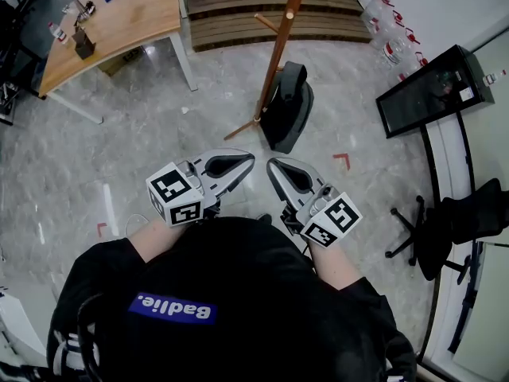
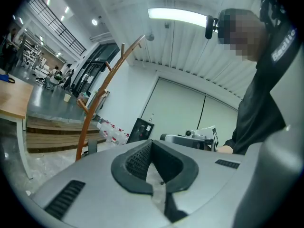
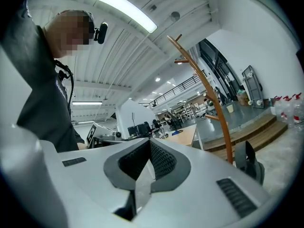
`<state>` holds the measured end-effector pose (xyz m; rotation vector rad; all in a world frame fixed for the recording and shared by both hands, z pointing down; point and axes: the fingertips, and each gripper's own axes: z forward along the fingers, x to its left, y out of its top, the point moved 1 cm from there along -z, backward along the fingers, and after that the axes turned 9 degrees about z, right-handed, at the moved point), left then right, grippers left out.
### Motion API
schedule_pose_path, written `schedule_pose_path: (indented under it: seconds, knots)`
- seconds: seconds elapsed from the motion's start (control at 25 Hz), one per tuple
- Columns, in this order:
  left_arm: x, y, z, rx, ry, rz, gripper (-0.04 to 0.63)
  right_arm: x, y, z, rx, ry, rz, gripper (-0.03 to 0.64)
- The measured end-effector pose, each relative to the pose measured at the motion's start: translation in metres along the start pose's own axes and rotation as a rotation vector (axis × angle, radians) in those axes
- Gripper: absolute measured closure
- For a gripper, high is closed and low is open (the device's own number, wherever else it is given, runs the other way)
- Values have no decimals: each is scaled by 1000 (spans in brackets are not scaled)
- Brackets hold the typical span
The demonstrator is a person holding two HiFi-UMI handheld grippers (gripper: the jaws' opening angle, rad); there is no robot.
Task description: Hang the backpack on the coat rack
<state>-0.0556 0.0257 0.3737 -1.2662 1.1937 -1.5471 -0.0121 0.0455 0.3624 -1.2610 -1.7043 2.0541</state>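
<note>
**A:** What stands around the coat rack?

**B:** The coat rack [image 1: 277, 50] rises from the pale marble floor [image 1: 143, 157] ahead of the person, and its wooden pole runs out of the top of the head view. One peg [image 1: 272, 24] sticks out to the left partway up. Low wooden steps [image 1: 238, 18] lie behind it, and a wooden table [image 1: 111, 18] with a few small things on it sits off to the left. On the right are clear bottles [image 1: 391, 42] with red caps, a black cabinet [image 1: 433, 90] with a glossy front and, nearer, a black office chair [image 1: 465, 217].

**A:** And the backpack?

**B:** The backpack [image 1: 288, 110] is on the floor at the foot of the rack, just right of the pole. I cannot tell whether it leans on the pole.

**A:** Is anything in the way?

**B:** Only bare floor lies between the grippers and the backpack, with a red corner mark [image 1: 343, 160] off to the right. The pole and one splayed foot [image 1: 238, 131] crowd the backpack's left side.

**A:** Which way does it point?

**B:** Its long axis is upright, with the base on the floor and the carry loop on top. The right gripper view shows it standing beside the pole.

**A:** And the grippers?

**B:** The left gripper [image 1: 248, 158] and right gripper [image 1: 272, 165] sit side by side in front of the person, well short of the backpack, with their tips aimed toward it. Each has its jaws pressed together with nothing between them.
</note>
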Motion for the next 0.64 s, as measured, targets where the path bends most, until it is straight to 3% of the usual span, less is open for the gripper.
schedule_pose_path:
  seconds: [0.64]
  knots:
    - [-9,-3,-6,-7,8,-11,603,4,-6,-3,5,0,17,611]
